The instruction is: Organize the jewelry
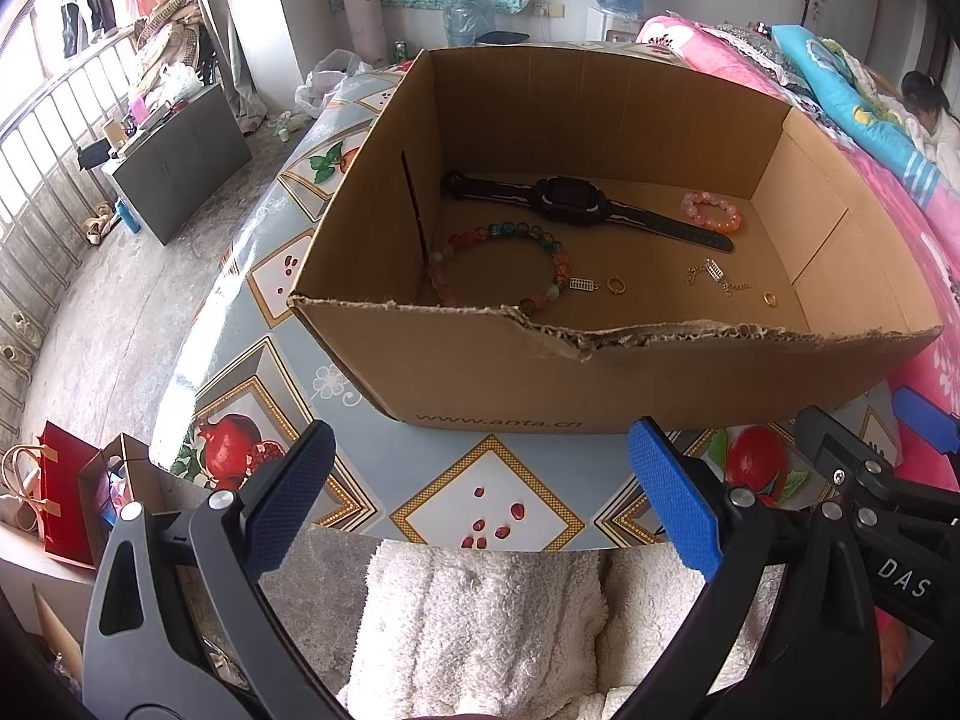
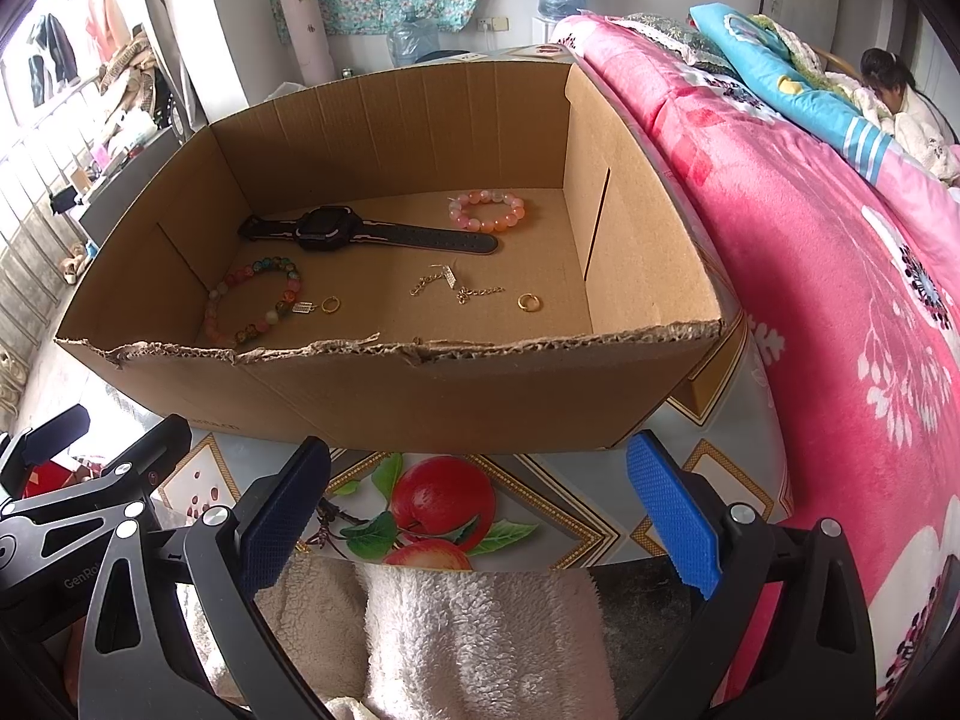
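Observation:
An open cardboard box (image 1: 600, 384) (image 2: 384, 396) stands on the table. Inside lie a black watch (image 1: 576, 204) (image 2: 354, 234), a multicoloured bead bracelet (image 1: 498, 264) (image 2: 252, 300), a pink-orange bead bracelet (image 1: 711, 211) (image 2: 489, 211), a gold chain (image 1: 714, 277) (image 2: 450, 285), a small charm (image 1: 585, 285) (image 2: 302, 307) and two gold rings (image 1: 615, 284) (image 1: 770, 299) (image 2: 330, 303) (image 2: 528, 302). My left gripper (image 1: 480, 492) is open and empty in front of the box. My right gripper (image 2: 480, 504) is open and empty beside it, also short of the box.
The table (image 1: 492, 498) (image 2: 540, 492) has a fruit-patterned cloth. A pink floral blanket (image 2: 840, 276) covers the bed on the right, where a person (image 2: 894, 96) lies. A white fluffy cloth (image 1: 480, 630) sits below the grippers. Red bags (image 1: 66, 498) stand at the lower left.

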